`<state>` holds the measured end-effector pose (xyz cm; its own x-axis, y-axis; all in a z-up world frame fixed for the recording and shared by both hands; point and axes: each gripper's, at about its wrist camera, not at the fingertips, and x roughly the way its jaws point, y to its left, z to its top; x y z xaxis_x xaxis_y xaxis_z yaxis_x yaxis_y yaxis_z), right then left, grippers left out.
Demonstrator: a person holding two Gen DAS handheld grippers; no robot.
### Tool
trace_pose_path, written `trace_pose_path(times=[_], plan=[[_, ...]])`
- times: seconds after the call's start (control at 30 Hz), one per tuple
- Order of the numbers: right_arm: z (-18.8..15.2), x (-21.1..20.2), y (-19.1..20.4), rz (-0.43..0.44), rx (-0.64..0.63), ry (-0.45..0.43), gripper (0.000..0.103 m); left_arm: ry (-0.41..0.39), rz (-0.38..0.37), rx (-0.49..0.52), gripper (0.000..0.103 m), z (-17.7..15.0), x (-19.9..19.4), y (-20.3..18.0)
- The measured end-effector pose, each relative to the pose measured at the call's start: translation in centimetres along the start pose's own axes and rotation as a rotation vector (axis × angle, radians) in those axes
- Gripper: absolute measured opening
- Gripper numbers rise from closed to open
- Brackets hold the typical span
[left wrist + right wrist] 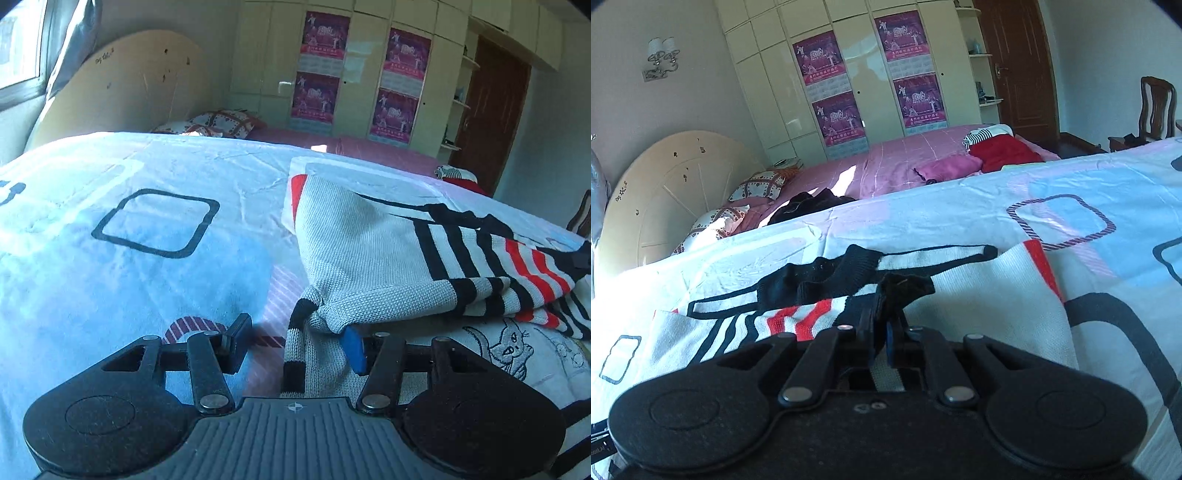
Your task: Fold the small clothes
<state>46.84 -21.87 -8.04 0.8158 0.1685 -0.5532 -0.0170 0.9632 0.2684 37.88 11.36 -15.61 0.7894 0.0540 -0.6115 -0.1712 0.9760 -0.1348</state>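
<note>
Left wrist view first: my left gripper (299,345) is spread wide, with the striped cuff of the knit sweater (373,251) hanging between the fingers and cloth draped over the blue pad (354,349) on the right one. My right gripper (882,338) is pinched nearly closed on the sweater's black edge. It's lying on the patterned bedsheet (1089,184), near me.
</note>
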Motion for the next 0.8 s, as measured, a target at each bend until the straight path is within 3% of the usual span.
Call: trace_pose_path(times=[0.07, 0.13, 0.2, 0.27, 0.33, 0.37, 0.43, 0.47, 0.53, 0.67, 0.73, 0.8], plan=[[-0.5, 0.4, -0.6, 0.015, 0.023, 0.045, 0.009, 0.0, -0.003, -0.012, 0.053, 0.1, -0.1, 0.2], [-0.9, 0.3, -1.0, 0.027, 0.044, 0.075, 0.022, -0.017, -0.007, -0.025, 0.053, 0.0, -0.4, 0.5], [-0.9, -0.4, -1.6, 0.049, 0.089, 0.063, 0.045, -0.048, -0.021, -0.007, 0.053, -0.1, -0.9, 0.2], [-0.6, -0.7, -2.4, 0.067, 0.156, 0.058, 0.047, -0.057, -0.054, 0.037, 0.053, 0.0, -0.9, -0.4], [-0.3, -0.3, -3.1, 0.074, 0.223, 0.079, 0.046, -0.056, -0.053, 0.066, 0.053, 0.2, -0.6, -0.9], [-0.3, 0.2, -3.4, 0.074, 0.25, 0.093, 0.041, -0.06, -0.059, 0.059, 0.053, 0.3, -0.5, -1.0], [-0.3, 1.1, -3.7, 0.072, 0.265, 0.125, 0.007, -0.062, -0.058, -0.021, 0.05, 0.7, -0.2, -0.2], [-0.3, 1.1, -3.7, 0.074, 0.259, 0.119, 0.007, -0.061, -0.075, -0.08, 0.035, 0.6, 0.0, 0.7], [-0.1, 0.0, -3.1, 0.106, 0.214, 0.07, 0.007, -0.067, -0.109, -0.159, 0.034, 0.3, 0.1, 1.8], [-0.4, -2.6, -2.3, 0.139, 0.149, 0.002, 0.007, -0.07, -0.106, -0.188, 0.034, -0.4, 0.0, 2.2], [-1.4, -2.2, -2.5, 0.1, 0.123, 0.033, 0.007, -0.035, -0.109, -0.207, 0.034, -0.6, 0.7, 2.6], [-2.9, 0.2, -3.2, 0.047, 0.135, 0.165, 0.007, -0.012, -0.102, -0.192, 0.035, -0.3, 1.4, 2.5]])
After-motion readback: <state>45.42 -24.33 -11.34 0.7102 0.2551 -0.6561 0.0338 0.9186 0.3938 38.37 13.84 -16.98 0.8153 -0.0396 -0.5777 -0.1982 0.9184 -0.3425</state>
